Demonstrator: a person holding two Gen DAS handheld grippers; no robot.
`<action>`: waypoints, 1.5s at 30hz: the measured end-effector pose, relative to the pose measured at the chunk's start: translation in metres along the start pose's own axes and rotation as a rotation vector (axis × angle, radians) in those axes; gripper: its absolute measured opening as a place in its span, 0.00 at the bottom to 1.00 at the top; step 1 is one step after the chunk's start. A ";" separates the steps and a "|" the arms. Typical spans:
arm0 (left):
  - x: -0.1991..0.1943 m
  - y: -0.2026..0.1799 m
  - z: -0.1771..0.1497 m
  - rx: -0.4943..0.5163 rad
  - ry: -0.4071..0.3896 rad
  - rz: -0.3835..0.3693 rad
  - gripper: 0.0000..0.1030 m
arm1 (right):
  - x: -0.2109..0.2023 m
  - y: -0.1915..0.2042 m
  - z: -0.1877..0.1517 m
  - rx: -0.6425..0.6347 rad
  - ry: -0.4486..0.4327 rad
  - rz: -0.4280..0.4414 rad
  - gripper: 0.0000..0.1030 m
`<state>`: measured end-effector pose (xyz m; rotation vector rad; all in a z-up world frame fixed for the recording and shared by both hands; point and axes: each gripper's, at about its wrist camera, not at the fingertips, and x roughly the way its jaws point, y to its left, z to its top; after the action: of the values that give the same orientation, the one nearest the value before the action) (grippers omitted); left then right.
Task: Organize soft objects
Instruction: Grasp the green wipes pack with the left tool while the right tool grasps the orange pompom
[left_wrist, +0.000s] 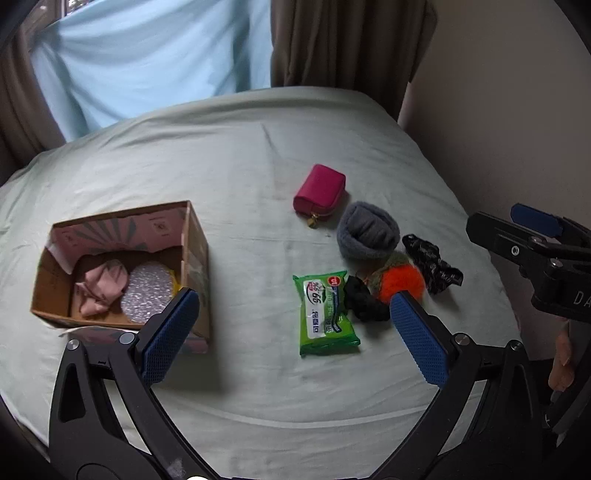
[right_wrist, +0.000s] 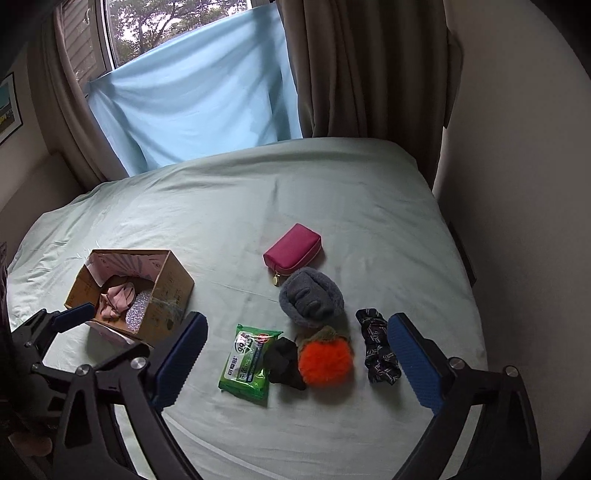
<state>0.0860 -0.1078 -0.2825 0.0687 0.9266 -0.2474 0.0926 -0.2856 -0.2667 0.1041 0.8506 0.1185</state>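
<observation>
From the left wrist camera, the left gripper (left_wrist: 293, 332) hangs above the bed (left_wrist: 240, 166) with its blue pads spread wide and nothing between them. To its left a cardboard box (left_wrist: 194, 240) sits on the sheet, holding a pink cloth (left_wrist: 101, 286) and a glittery round pad (left_wrist: 149, 291). Ahead lie a green wipes pack (left_wrist: 325, 314), a black scrunchie (left_wrist: 364, 302) touching it, an orange pompom (left_wrist: 400, 282), a grey hat (left_wrist: 367, 230), a patterned scrunchie (left_wrist: 434, 264) and, farther off, a pink pouch (left_wrist: 321, 190). The right gripper (left_wrist: 532, 236) shows at the right edge; I cannot tell its spread from here.

From the right wrist camera, the right gripper (right_wrist: 295, 360) is also spread wide and empty, hovering over the same cluster: wipes pack (right_wrist: 247, 363), black scrunchie (right_wrist: 284, 363), pompom (right_wrist: 325, 360), hat (right_wrist: 312, 297), patterned scrunchie (right_wrist: 376, 345), pouch (right_wrist: 293, 245). The box (right_wrist: 166, 284) stands well apart at the left.
</observation>
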 end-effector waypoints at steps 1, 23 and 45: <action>0.013 -0.003 -0.004 0.011 0.008 -0.007 1.00 | 0.009 -0.002 -0.004 0.001 0.005 0.004 0.94; 0.180 -0.030 -0.069 0.147 0.164 -0.050 0.88 | 0.156 -0.037 -0.079 0.041 0.162 -0.035 0.69; 0.208 -0.023 -0.038 0.087 0.250 -0.114 0.44 | 0.181 -0.038 -0.085 0.012 0.215 -0.071 0.34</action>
<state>0.1697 -0.1612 -0.4701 0.1291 1.1699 -0.3915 0.1493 -0.2935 -0.4621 0.0730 1.0687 0.0585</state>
